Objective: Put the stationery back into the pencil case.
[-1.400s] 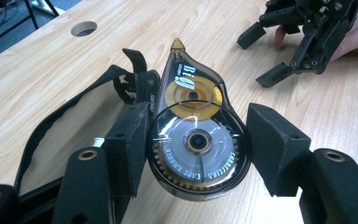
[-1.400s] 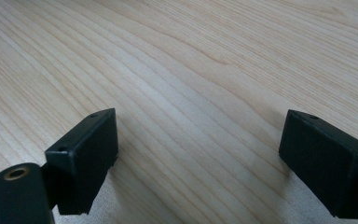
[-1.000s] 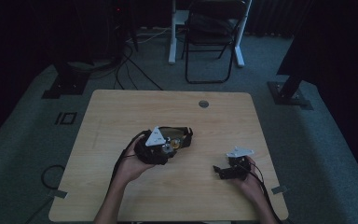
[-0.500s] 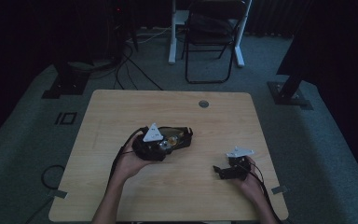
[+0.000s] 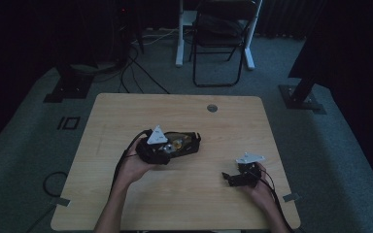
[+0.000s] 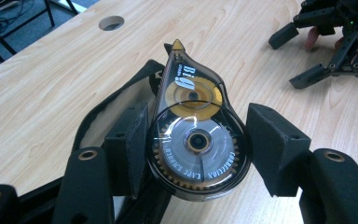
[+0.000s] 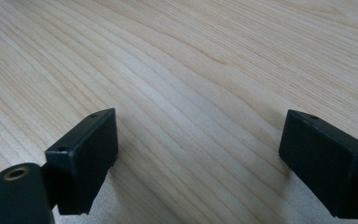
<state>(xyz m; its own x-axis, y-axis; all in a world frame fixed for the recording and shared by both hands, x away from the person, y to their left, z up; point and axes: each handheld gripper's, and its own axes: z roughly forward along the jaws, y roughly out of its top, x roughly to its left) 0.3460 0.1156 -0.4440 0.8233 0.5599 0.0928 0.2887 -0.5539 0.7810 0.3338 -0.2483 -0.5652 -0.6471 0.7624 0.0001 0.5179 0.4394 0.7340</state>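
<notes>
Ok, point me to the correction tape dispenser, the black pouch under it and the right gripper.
Correction tape dispenser [image 6: 196, 140], left gripper view, on its grey lower reel.
Black pouch [image 6: 121, 93], left gripper view, on its edge left of the dispenser.
Right gripper [image 5: 229, 178], high view, between its fingertips.

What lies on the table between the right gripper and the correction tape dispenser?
Nothing: in the high view, bare wood separates the right gripper from the correction tape dispenser.

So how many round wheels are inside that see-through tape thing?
2. Inside the correction tape dispenser between the left claw's pads: a yellow wheel toward the pointed tip, and a bigger silvery wheel at the wide end. Others may be hidden underneath.
</notes>
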